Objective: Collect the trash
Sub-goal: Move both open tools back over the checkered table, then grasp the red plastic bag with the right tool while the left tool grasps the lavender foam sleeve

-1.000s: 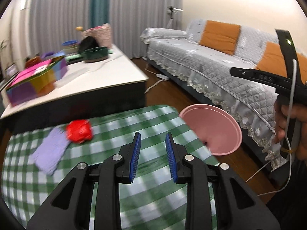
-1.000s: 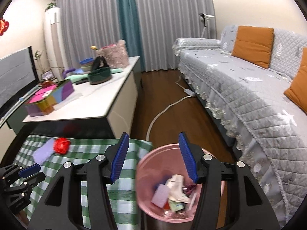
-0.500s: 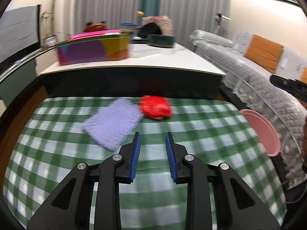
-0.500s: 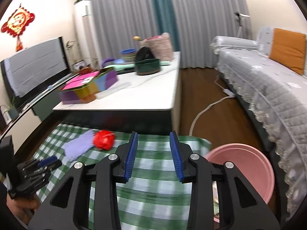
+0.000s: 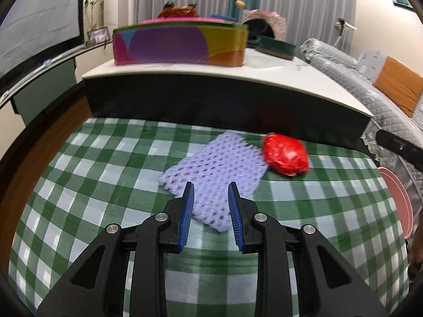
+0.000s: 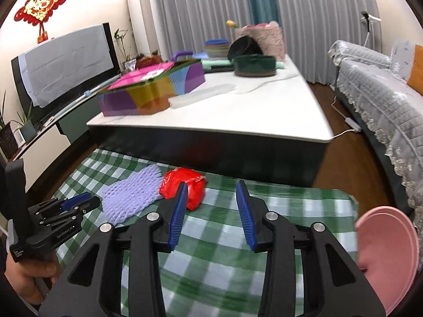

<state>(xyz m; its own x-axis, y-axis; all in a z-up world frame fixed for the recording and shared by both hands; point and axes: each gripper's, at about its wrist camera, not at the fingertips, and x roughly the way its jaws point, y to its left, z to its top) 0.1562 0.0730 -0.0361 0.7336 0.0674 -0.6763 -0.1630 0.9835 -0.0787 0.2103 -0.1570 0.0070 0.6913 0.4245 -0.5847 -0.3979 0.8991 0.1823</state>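
A purple foam net sleeve and a crumpled red wrapper lie side by side on the green checked tablecloth. My left gripper is open and empty, just above the near edge of the foam sleeve. My right gripper is open and empty, its left finger in front of the red wrapper. The foam sleeve and the left gripper also show in the right wrist view. The pink trash bin stands off the table's right edge.
A white low table stands behind, carrying a colourful box, a dark green bowl and a pink basket. A grey sofa runs along the right. A covered TV is at the left.
Both grippers swung left from the pink bin toward the trash on the cloth. The left one moved up to the foam sleeve. The right gripper's jaws narrowed, then widened again.
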